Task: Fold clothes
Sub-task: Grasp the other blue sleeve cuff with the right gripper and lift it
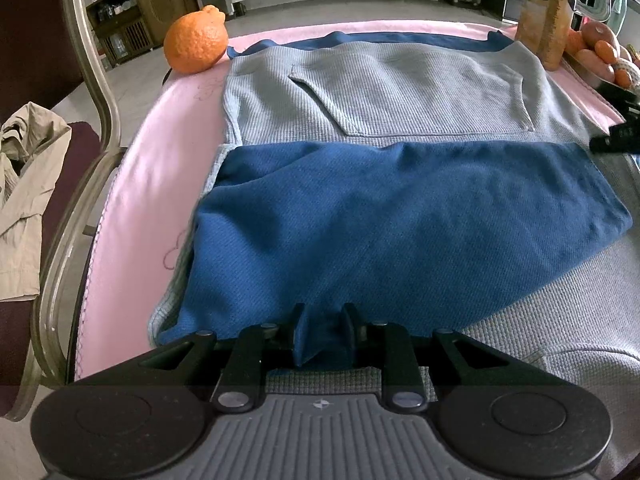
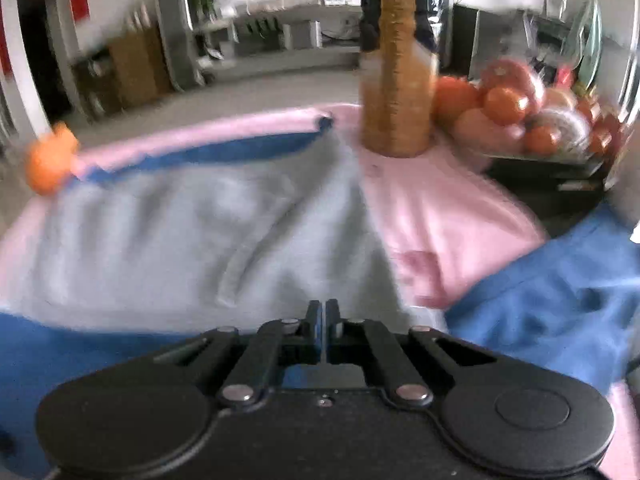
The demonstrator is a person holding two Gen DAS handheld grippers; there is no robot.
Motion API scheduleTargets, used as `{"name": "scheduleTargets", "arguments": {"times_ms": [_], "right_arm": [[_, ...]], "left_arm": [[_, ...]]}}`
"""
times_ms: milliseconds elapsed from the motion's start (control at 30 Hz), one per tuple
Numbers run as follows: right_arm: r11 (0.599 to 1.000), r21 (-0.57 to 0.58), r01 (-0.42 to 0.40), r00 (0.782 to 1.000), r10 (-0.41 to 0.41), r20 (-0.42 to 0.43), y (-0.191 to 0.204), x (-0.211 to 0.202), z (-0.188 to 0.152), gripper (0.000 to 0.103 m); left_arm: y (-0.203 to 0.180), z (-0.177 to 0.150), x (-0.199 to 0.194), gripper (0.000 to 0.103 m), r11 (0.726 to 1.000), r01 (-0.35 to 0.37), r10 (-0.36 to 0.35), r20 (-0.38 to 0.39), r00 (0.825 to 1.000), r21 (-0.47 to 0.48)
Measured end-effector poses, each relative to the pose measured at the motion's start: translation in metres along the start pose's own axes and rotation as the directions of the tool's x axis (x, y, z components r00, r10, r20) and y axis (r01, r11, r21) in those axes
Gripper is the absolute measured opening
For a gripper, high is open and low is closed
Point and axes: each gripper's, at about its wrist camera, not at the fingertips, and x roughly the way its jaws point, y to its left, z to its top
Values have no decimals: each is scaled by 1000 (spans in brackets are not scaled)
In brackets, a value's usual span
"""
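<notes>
A grey waffle-knit hoodie (image 1: pixel 400 92) with a front pocket and blue trim lies flat on a pink cloth. One blue sleeve (image 1: pixel 380 220) is folded across its middle. My left gripper (image 1: pixel 323 316) is shut on the near end of that blue sleeve, low over the garment. The right wrist view is blurred: my right gripper (image 2: pixel 323 312) has its fingers pressed together with a thin strip of blue fabric between them, over the grey hoodie (image 2: pixel 192 240). A second blue sleeve (image 2: pixel 560 300) lies to its right. The right gripper (image 1: pixel 618 136) shows as a dark shape at the hoodie's right edge.
The pink cloth (image 1: pixel 136 208) covers a round table. An orange fruit (image 1: pixel 196 42) sits at its far left edge. A tall woven column (image 2: pixel 398 64) and a tray of fruit (image 2: pixel 528 120) stand far right. A chair (image 1: pixel 80 128) with beige clothing (image 1: pixel 24 200) is left.
</notes>
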Motion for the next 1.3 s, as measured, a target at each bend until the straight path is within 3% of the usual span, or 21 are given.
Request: {"name": "scheduleTargets", "arguments": {"times_ms": [100, 133, 167, 267, 400, 500, 533, 567, 633, 667, 700, 733, 767, 800, 867, 967, 1133, 1300], "right_arm": [[979, 174, -107, 994, 106, 12, -21, -17, -3, 21], [964, 210, -165, 986, 166, 11, -23, -22, -4, 36], [944, 241, -226, 973, 231, 8, -24, -26, -5, 43], [866, 316, -386, 909, 416, -28, -20, -30, -17, 43], [791, 386, -474, 817, 559, -143, -12, -9, -37, 43], [771, 435, -466, 801, 576, -162, -22, -3, -48, 34], [775, 445, -450, 810, 563, -162, -27, -3, -50, 27], [790, 447, -418, 831, 532, -162, -35, -3, -50, 15], [808, 463, -364, 864, 479, -155, -52, -5, -51, 1], [804, 481, -350, 873, 466, -145, -60, -7, -53, 1], [800, 499, -335, 881, 453, -135, -68, -10, -55, 2], [795, 516, -320, 889, 440, -126, -76, -12, -57, 13], [801, 509, -314, 902, 419, -104, -83, -20, -55, 32], [797, 507, -327, 907, 416, -69, -90, -28, -53, 35], [759, 522, -389, 896, 443, 25, -111, -45, -48, 35], [742, 534, -405, 907, 399, 133, -142, -71, -37, 40], [745, 623, -240, 971, 186, 152, -203, -78, -26, 48], [658, 743, -121, 989, 15, 147, -259, -61, -23, 48]], "left_arm": [[4, 0, -7, 22, 1000, 23, -23, 27, 999, -20], [6, -1, -12, 22, 999, 38, -37, 49, 998, -34], [8, -1, -17, 22, 998, 51, -48, 72, 996, -47], [18, -2, -27, 22, 994, 42, -31, 111, 993, -103], [19, -7, -9, 15, 992, -78, 79, 10, 997, -104], [9, -13, -8, 16, 991, -129, 129, -2, 992, -25], [6, -15, -10, 16, 990, -144, 144, 1, 990, -6], [5, -17, -10, 16, 988, -155, 155, 1, 988, 2], [5, -19, -12, 16, 985, -170, 170, 3, 985, 3], [5, -20, -15, 15, 985, -175, 175, 12, 985, 2], [5, -20, -17, 15, 984, -179, 179, 22, 984, 1], [4, -20, -24, 15, 983, -185, 184, 51, 982, -1], [3, -19, -33, 15, 984, -176, 176, 86, 981, -10], [3, -19, -42, 15, 986, -164, 166, 122, 979, -21], [-2, -14, -61, 15, 994, -95, 102, 174, 979, -49], [-21, -5, -78, 15, 999, -18, 26, 200, 979, -43], [-78, 16, -78, 15, 999, 50, -52, 159, 986, 14], [-130, 29, -73, 15, 989, 128, -137, 138, 981, 73]]}}
